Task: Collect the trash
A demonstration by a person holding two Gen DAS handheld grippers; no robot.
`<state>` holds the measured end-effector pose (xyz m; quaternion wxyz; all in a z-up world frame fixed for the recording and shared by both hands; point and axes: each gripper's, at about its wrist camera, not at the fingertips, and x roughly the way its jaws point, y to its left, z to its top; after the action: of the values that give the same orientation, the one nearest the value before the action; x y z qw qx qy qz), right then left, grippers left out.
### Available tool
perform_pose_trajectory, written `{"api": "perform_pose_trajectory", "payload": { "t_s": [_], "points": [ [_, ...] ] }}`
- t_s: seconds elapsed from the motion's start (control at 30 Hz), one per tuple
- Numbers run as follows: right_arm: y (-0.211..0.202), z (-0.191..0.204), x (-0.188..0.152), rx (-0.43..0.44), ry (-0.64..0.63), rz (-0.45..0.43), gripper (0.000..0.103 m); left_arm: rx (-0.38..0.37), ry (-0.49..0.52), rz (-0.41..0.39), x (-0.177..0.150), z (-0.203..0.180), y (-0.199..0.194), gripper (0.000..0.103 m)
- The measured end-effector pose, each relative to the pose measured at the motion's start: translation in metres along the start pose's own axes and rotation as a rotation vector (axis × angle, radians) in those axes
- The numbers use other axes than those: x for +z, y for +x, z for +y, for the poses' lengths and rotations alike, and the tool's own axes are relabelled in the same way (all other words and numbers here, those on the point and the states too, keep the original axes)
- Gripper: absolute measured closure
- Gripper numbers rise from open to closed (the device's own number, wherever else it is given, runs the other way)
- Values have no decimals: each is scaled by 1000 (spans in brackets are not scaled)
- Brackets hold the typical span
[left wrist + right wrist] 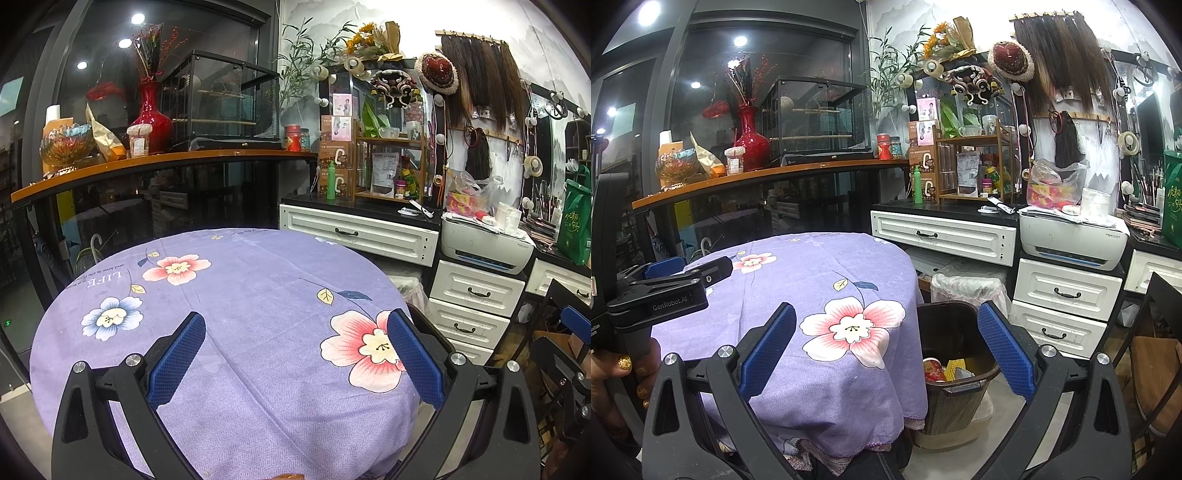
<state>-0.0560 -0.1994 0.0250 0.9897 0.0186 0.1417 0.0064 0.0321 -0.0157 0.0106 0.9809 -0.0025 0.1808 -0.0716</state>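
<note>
Right gripper (886,345) over the trash bin (955,369)

Its jaws stood wide apart; the bin, just right of the table (812,295), held a red can (932,369) and yellow scrap (955,367).

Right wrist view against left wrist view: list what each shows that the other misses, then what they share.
Only the right wrist view shows the brown trash bin beside the table, holding a red cup and yellow wrapper, plus the left claw and the hand holding it. Only the left wrist view shows the blue-petalled flower print and the "LIFE" lettering. Both show the purple floral tablecloth, bare of trash, the red vase, the white printer, and open claws.
</note>
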Motion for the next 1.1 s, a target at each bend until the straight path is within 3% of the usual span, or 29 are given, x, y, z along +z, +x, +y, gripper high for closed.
{"api": "perform_pose_trajectory", "payload": {
  "t_s": [1.1],
  "points": [
    [0, 1, 2, -2, 2, 2, 6, -1, -5, 7, 0, 2, 1, 6]
  ]
}}
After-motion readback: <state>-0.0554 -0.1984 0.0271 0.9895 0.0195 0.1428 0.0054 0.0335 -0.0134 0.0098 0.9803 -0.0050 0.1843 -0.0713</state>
